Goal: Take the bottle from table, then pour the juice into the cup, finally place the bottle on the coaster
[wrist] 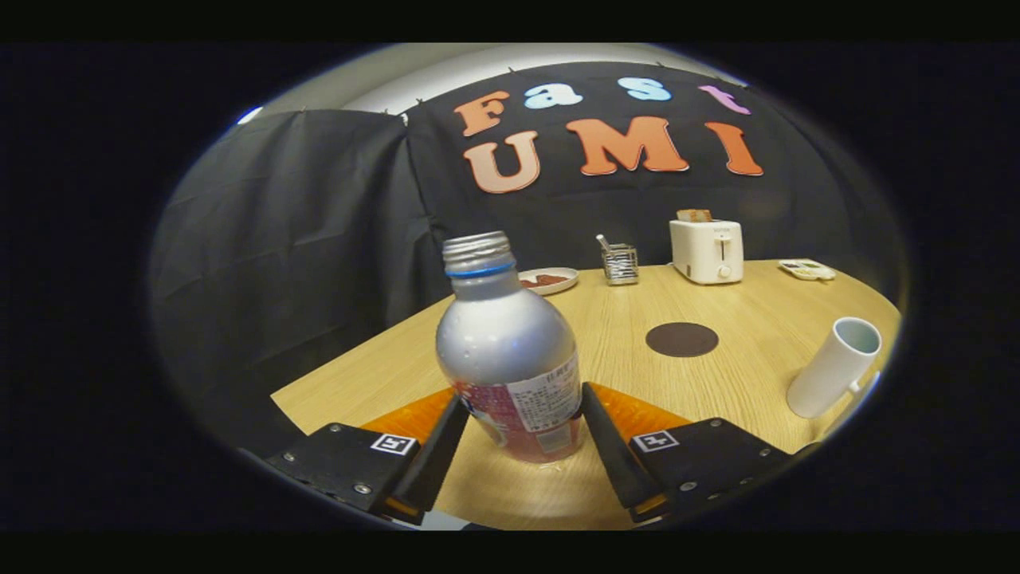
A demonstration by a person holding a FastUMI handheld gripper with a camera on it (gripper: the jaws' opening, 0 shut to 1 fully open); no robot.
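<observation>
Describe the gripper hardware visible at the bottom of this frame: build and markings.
The gripper has two flat, blade-like fingers that taper forward. Each is mounted on a black angular plate fastened with small silver screws. Each plate carries a square black-and-white fiducial tag near the finger base. No cables or sleeves are visible.

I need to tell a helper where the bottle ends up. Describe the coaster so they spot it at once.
On the wooden table, look beyond the bottle held between the gripper fingers, toward the white toaster. The coaster lies between them, left of the white cup: the table's one flat, dark, round disc.
</observation>
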